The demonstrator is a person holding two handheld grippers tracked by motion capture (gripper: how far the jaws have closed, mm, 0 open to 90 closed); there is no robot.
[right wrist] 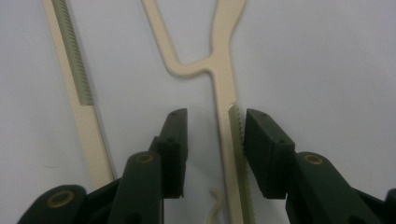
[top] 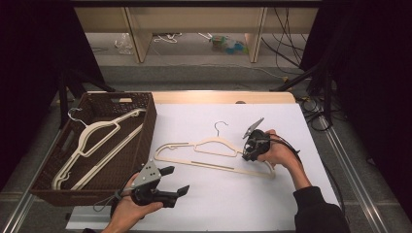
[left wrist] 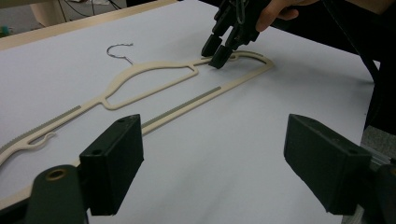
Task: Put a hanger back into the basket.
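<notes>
right claw (right wrist: 212,154) straddles hanger (right wrist: 224,84) arm — one pad touching

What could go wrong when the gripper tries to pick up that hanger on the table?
1. The right gripper straddles only a thin shoulder bar of the hanger, with a gap on one side, so the bar might slip out.
2. It holds near one end, so the long hanger may tilt and drag.
3. The wire hook could snag the basket rim, where other hangers already lie.
</notes>
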